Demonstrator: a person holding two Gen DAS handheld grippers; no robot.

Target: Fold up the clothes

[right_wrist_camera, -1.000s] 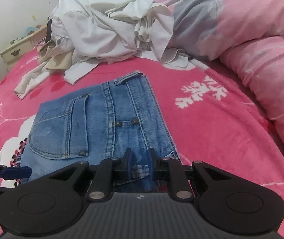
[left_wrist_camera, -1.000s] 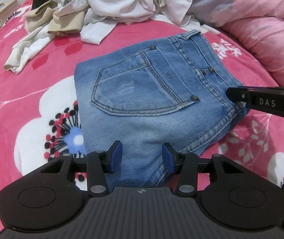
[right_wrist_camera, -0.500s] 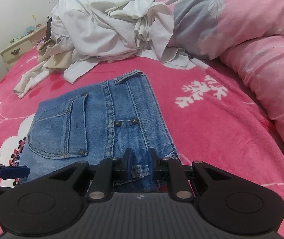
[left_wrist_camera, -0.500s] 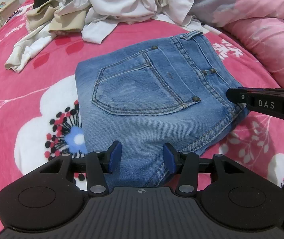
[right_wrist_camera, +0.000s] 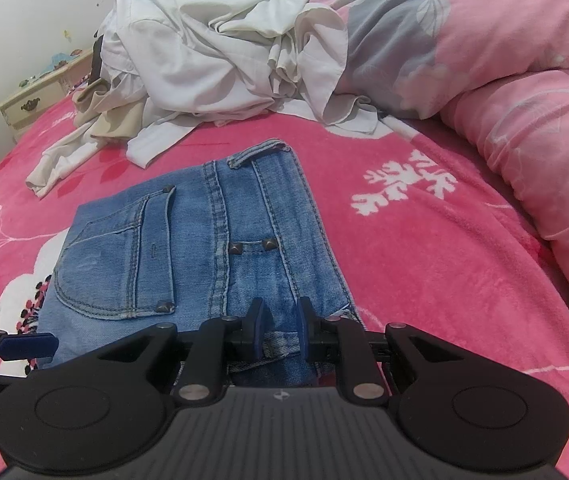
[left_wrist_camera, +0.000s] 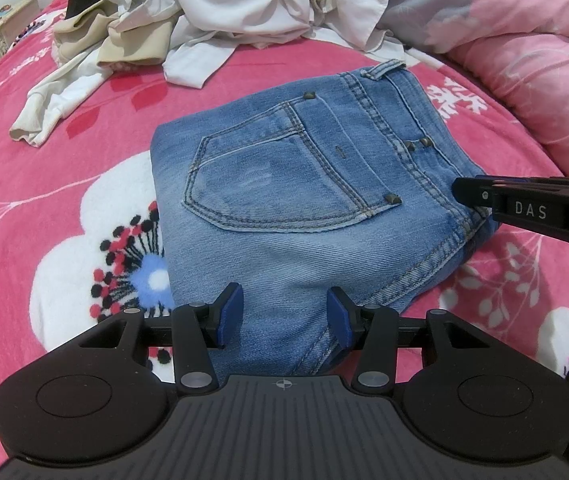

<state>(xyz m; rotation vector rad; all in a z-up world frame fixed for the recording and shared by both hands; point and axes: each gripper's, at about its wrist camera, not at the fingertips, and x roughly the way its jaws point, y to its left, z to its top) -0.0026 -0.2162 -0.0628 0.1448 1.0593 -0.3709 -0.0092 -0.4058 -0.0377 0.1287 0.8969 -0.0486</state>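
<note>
Folded jeans (left_wrist_camera: 308, 208) lie flat on the pink floral blanket (left_wrist_camera: 64, 184), centre of the left wrist view, back pocket (left_wrist_camera: 284, 184) up, waistband toward 1 o'clock.

Left gripper (left_wrist_camera: 284, 316) at 6 o'clock — jaws spread, blue pads either side of the near denim edge, no pinch visible.

Right gripper (right_wrist_camera: 280, 326) at 6 o'clock in its own view, over the near right corner of the jeans. Jaws narrow, a gap between the pads; denim shows in the gap, but I cannot tell if it is pinched or just below.

In the left view the right gripper's arm comes in from 3 o'clock, its tip at the jeans' edge.

Unfolded pile of white and beige clothes (right_wrist_camera: 220, 52) at 11–12 o'clock, well apart from the jeans. Pink duvet (right_wrist_camera: 524, 80) bunched at 2 o'clock. Cream bedside cabinet (right_wrist_camera: 32, 104) at 10 o'clock.
</note>
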